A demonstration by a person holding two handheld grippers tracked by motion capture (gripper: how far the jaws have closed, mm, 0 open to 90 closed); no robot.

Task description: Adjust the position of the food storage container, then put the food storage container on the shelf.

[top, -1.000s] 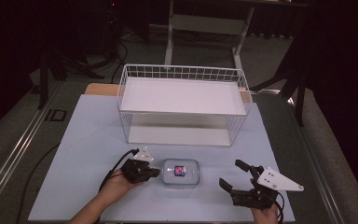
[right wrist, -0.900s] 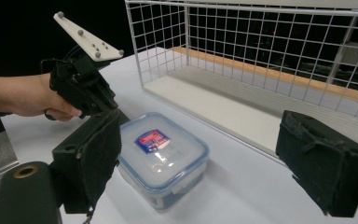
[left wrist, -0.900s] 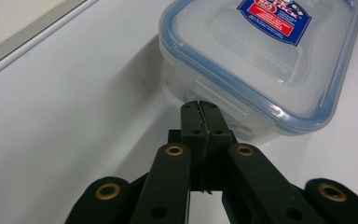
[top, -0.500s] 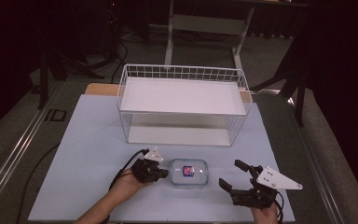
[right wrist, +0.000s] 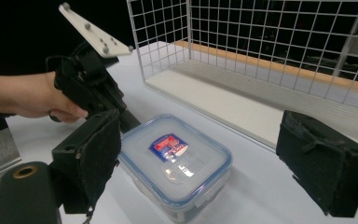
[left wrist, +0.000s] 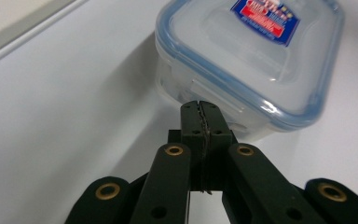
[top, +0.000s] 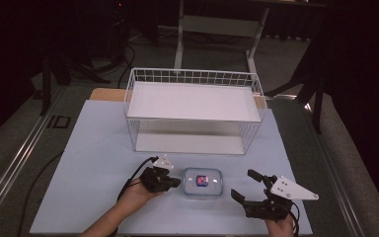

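- High view: a clear plastic container [top: 203, 182] with a blue-rimmed snap lid and a red-and-blue label lies on the pale blue table mat [top: 89, 148], in front of the white wire basket [top: 193, 111] and between the two grippers.
- Left gripper [top: 174, 182]: jaws pressed together with nothing between them. In the left gripper view the closed tips sit at the container's near side wall, at or just beside a lid latch tab; whether they touch cannot be told.
- Right gripper [top: 245, 186]: jaws spread wide. It sits just beside the container's right side, apart from it; in the right gripper view the container lies between and beyond the two padded fingers [right wrist: 93, 158].
- Handling, as a judgement: the shell looks rigid, smooth and likely slippery, and light if empty; contents cannot be made out.
- Hold, as a judgement: take it across two opposite side walls below the lid rim, where the walls are stiffest; avoid the latch tabs, which could spring open.
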